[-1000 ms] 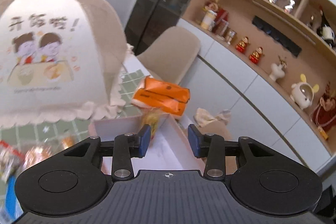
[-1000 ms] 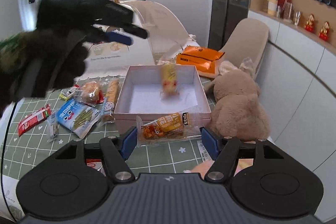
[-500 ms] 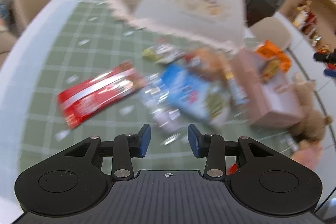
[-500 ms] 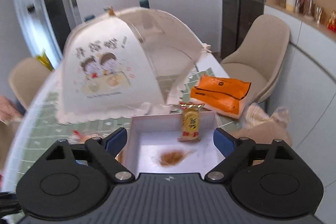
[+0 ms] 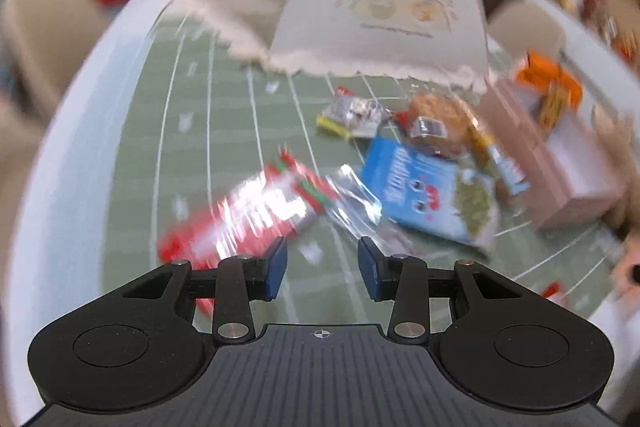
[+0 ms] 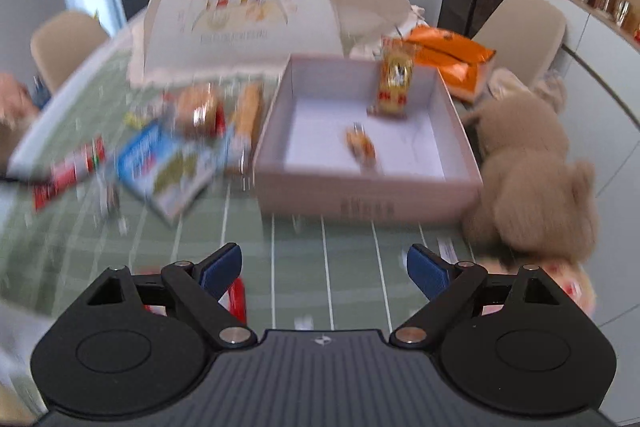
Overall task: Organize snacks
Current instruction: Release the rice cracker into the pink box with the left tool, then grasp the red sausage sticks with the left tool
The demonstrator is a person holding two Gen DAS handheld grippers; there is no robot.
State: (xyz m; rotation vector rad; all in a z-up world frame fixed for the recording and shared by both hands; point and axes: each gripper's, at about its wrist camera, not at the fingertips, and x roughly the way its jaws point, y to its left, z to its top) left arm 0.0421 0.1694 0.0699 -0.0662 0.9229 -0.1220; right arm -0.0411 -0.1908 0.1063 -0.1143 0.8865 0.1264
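**Left reaching for next snack, both grippers empty**

Step in hand, as I read it: pick the next loose packet off the table and move it to the box; two snacks already inside, the rest not yet.

Left gripper [image 5: 322, 267] — jaws parted, nothing between them; low over the green grid tablecloth [image 5: 224, 115], angled down and forward; the red packet [image 5: 256, 215] lies just ahead of its left finger, the clear wrapper [image 5: 352, 199] just ahead of the right one; not touching either. Heavy motion blur in this view.

Right gripper [image 6: 324, 269] — spread wide, empty; held back from the near wall of the pink box [image 6: 368, 197], looking into it.

Snack locations: yellow packet [image 6: 394, 83] propped against the box's far wall; small orange snack [image 6: 362, 147] on the box floor; blue packet [image 5: 432, 187], round bun-like snack [image 5: 440, 119] and a small yellow-edged packet [image 5: 352, 113] in a pile left of the box, in front of the mesh food cover [image 6: 256, 3].

Next move calls for: pick one target — red packet looks nearest — centre the jaws across its narrow width, drop to the cloth, close; flat foil may slip, so grab an edge.
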